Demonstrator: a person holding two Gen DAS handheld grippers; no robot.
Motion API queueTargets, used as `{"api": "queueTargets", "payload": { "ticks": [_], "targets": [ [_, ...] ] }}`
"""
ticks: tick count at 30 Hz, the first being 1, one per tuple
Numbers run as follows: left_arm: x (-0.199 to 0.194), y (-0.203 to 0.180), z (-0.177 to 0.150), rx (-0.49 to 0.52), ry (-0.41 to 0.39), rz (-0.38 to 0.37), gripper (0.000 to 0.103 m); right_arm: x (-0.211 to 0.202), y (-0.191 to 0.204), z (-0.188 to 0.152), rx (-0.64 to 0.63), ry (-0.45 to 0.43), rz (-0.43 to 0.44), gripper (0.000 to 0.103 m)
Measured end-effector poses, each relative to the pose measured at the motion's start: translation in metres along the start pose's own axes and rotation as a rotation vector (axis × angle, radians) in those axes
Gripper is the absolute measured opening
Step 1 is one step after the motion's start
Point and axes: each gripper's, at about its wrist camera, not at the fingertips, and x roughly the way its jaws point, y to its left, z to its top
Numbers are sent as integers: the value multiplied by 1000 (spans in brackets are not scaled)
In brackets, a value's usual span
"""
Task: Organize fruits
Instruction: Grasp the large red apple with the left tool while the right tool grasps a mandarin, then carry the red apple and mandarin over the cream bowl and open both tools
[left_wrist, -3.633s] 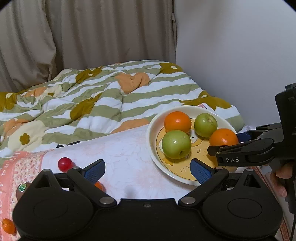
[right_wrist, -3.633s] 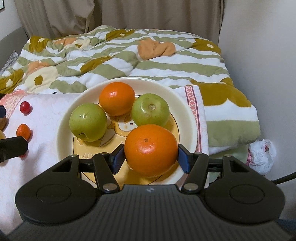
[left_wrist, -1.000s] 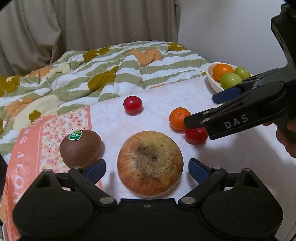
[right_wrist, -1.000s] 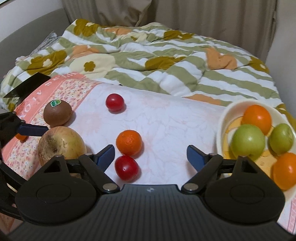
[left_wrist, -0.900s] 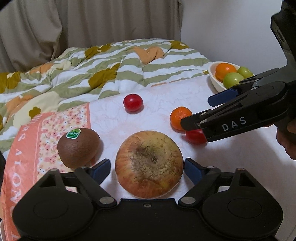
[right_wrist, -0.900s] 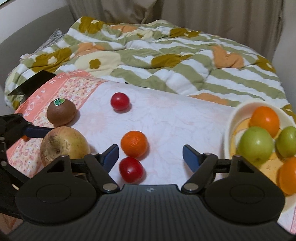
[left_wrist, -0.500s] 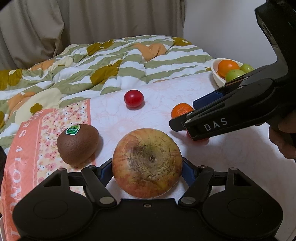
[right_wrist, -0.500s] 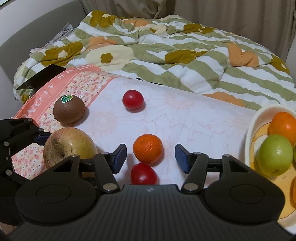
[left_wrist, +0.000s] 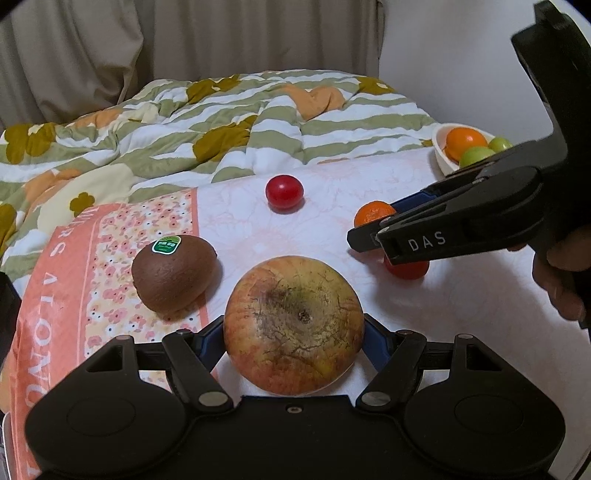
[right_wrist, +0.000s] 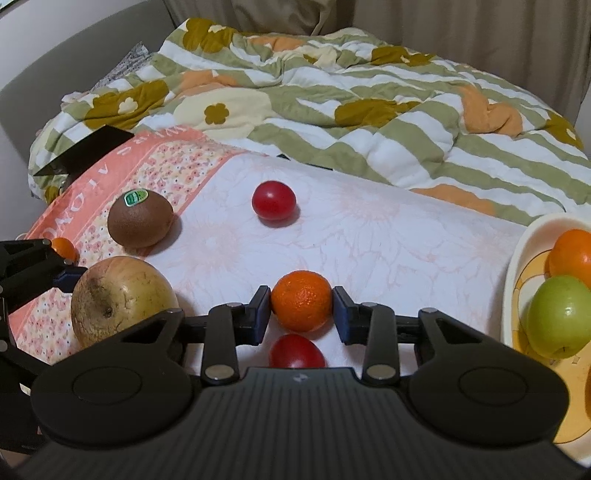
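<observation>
Presently, on the white cloth (right_wrist: 388, 236):

- Left gripper (left_wrist: 294, 332): fingers clamped on the big apple (left_wrist: 293, 323), one pad at each flank. The apple sits on the cloth, stem dimple up, squarely between the fingers. Jaws closed in during the last second.
- Right gripper (right_wrist: 301, 314): fingers clamped on the small orange (right_wrist: 301, 300), side to side; jaws have just been closing onto it. The orange rests on the cloth.
- Bowl (right_wrist: 517, 266): off to the right of the right gripper, near; well apart from the left gripper. Holds green and orange fruit.
- Loose: kiwi (left_wrist: 173, 271), far tomato (right_wrist: 273, 200), near tomato (right_wrist: 295, 350) just behind the held orange.

Judgement: both lifts go up, then right; the right hand has the shorter path.
</observation>
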Motion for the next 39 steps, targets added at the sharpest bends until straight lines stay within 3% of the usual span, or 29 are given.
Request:
{"api": "queueTargets", "payload": {
  "ticks": [12,22,32,39],
  "targets": [
    [-38,-7,4,10,-68,-21,77,-45,8,-3,61,-71,-38,51],
    [-81,-23,18,51,-159,-84,77,-121,2,-22,171,-157,-141,51],
    [-108,-69,39,89,-224,-112,77,-192,-38,-52,270,-229,-200,51],
    [-115,-110,53,20,-245,-71,77,-221,-85,-72,277,-223,-223,51]
  ]
}}
